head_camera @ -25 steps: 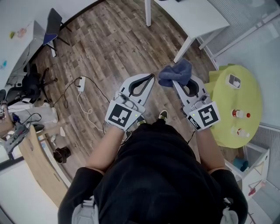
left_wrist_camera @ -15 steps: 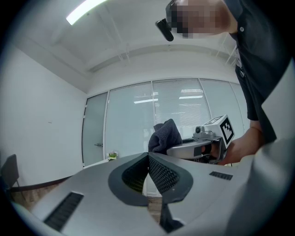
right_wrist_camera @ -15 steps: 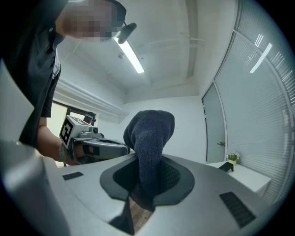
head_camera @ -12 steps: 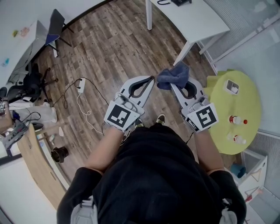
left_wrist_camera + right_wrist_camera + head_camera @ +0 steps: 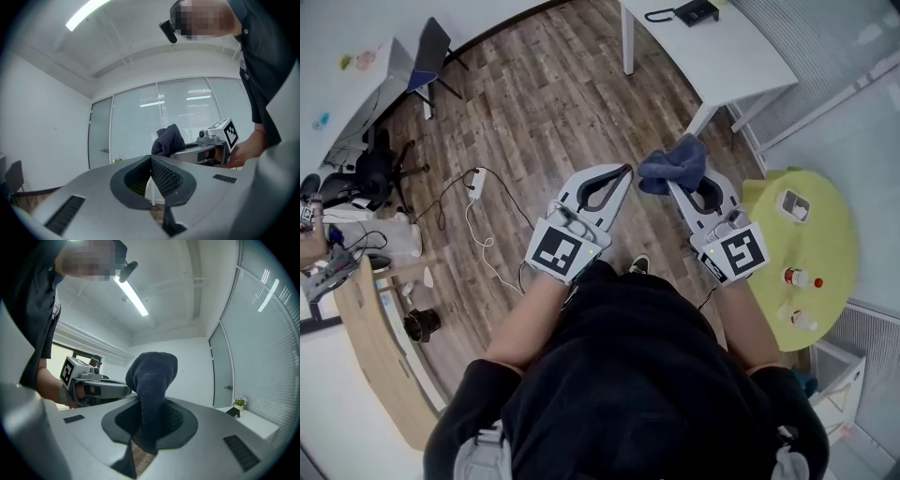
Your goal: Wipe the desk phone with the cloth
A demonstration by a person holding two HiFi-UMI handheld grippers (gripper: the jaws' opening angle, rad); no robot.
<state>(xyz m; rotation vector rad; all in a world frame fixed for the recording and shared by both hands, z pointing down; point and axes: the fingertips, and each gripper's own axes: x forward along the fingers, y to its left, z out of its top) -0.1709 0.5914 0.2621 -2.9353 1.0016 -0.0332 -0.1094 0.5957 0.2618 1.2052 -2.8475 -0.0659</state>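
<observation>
My right gripper (image 5: 673,181) is shut on a dark blue cloth (image 5: 676,161), which bunches up above the jaw tips; in the right gripper view the cloth (image 5: 152,394) stands pinched between the pads. My left gripper (image 5: 627,170) is shut with nothing in it, held level beside the right one, above the wooden floor. The black desk phone (image 5: 694,11) with its coiled cord lies far ahead on a white table (image 5: 731,58). In the left gripper view the cloth (image 5: 168,139) and the right gripper's marker cube (image 5: 227,133) show beyond my shut jaws (image 5: 151,160).
A round yellow-green table (image 5: 806,244) with small bottles and a box stands at the right. Cables and a power strip (image 5: 474,178) lie on the wooden floor at the left. A chair (image 5: 427,56) and a wooden desk (image 5: 380,347) are at the far left.
The view has shifted forward, so the white table and the phone on it have come into sight. Both grippers keep their hold and pose.
</observation>
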